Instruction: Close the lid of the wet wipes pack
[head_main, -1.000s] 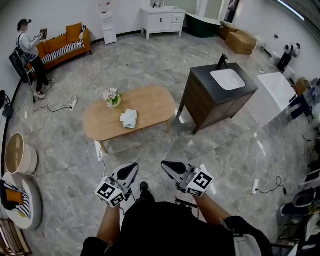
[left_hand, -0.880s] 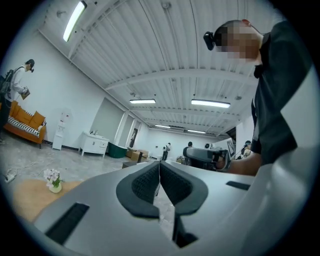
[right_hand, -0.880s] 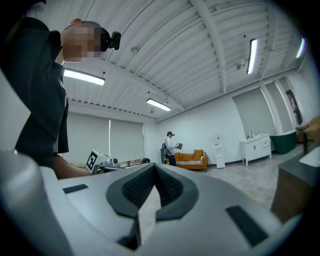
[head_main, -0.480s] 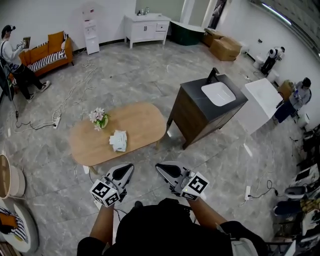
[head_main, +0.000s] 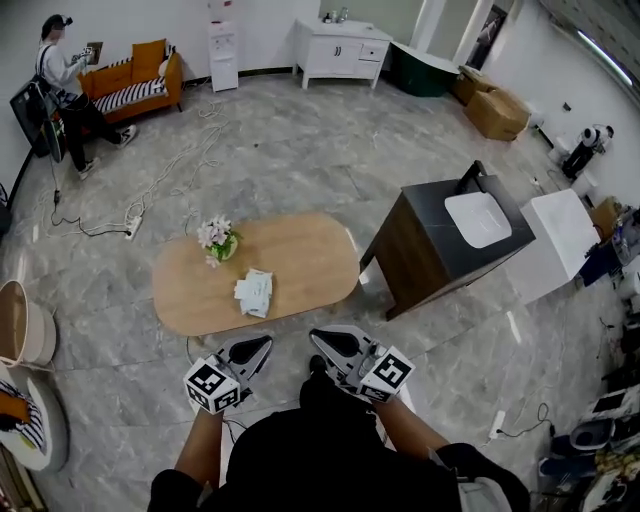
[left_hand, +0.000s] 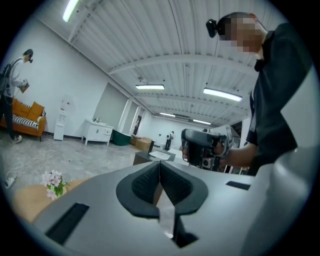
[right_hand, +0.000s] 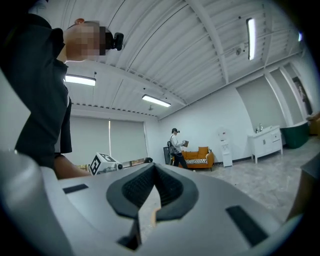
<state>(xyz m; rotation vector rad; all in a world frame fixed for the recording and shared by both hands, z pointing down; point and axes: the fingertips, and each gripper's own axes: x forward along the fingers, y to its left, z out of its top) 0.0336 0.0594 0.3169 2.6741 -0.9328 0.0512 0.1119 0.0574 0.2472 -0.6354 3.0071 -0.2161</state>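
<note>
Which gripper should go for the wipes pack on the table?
Probably left. The left gripper points almost straight at the wet wipes pack on the wooden table; the right gripper sits further to the side. Both are shut, empty and short of the table.

open floor up to the low table, and little on its top to get round

we hold the left gripper (head_main: 258, 347) and right gripper (head_main: 325, 340) side by side over bare grey floor (head_main: 110, 300), each with its jaws together on nothing, just short of the near edge of the oval wooden table (head_main: 310, 255). the wet wipes pack (head_main: 254, 292) lies near our edge with bare wood all round it. the flower vase (head_main: 219, 240) stands just beyond it to the left, the only upright thing on the table. to the right, the dark sink cabinet (head_main: 430, 250) stands near the table's end, with a strip of floor between them. cables (head_main: 150, 180) trail over the floor beyond the table, well apart from us.
</note>
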